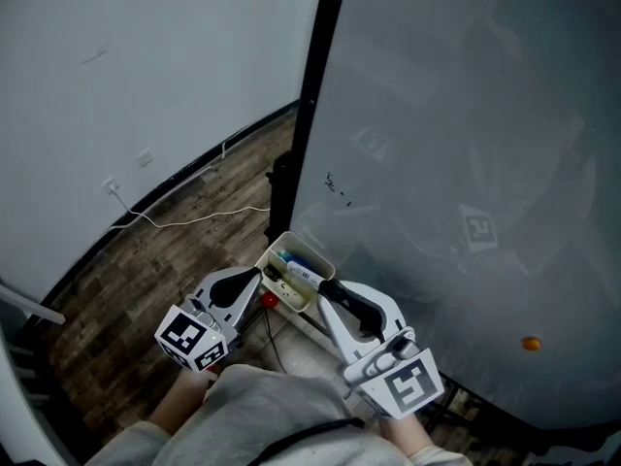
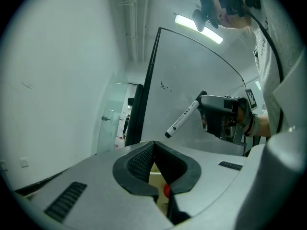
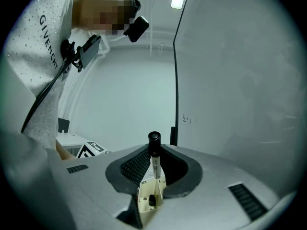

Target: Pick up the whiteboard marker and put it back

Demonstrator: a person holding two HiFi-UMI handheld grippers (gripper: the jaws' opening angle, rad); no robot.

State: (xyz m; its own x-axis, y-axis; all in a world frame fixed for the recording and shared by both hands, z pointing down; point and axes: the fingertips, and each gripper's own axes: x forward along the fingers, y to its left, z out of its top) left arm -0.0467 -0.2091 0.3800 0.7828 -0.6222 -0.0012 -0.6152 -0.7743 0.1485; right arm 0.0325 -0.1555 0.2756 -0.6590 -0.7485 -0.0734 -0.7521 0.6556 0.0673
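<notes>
My right gripper is shut on a white whiteboard marker, whose black cap sticks up past the jaws. From the left gripper view the same marker points down and left out of the right gripper. A cream marker holder hangs at the whiteboard's lower left edge, right under the marker, with other markers inside. The holder also shows just beyond the right jaws. My left gripper hangs shut and empty beside the holder's left side.
The large whiteboard fills the right, with small black marks and an orange magnet. A red object sits below the holder. A white cable lies on the wood floor by the wall.
</notes>
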